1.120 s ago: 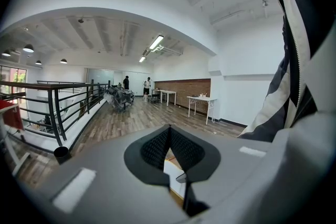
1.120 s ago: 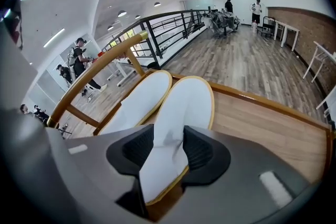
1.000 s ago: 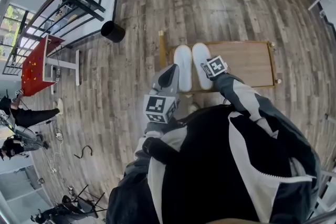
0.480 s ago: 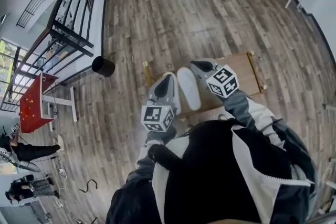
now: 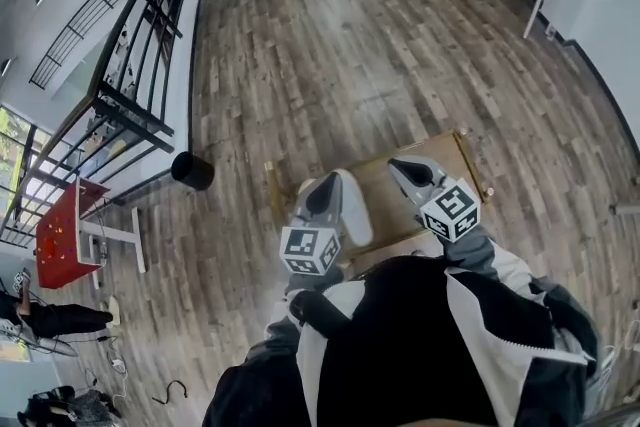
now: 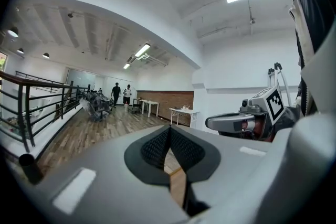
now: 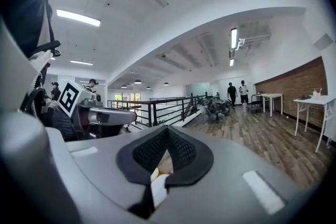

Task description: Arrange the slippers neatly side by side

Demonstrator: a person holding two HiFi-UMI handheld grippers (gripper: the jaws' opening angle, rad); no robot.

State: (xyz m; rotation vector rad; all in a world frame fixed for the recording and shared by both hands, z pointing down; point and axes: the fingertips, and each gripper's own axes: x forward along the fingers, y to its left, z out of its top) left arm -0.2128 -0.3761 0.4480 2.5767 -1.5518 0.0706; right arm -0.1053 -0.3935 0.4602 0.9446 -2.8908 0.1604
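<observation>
Found left gripper [image 5: 326, 185] and right gripper [image 5: 405, 169] both clamped fully together, holding nothing, hovering above wooden board [image 5: 385, 193]. Spotted one white slipper [image 5: 354, 207] flat on board, long axis roughly 12-to-6, just at 3 o'clock of left gripper, 9 o'clock of right. Judged left nearer. Suspected second slipper beneath left gripper, mostly hidden; could not confirm alignment.

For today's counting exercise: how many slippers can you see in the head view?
1: a white slipper on the wooden board, beside the left tool. Another may be hidden beneath that tool.
</observation>
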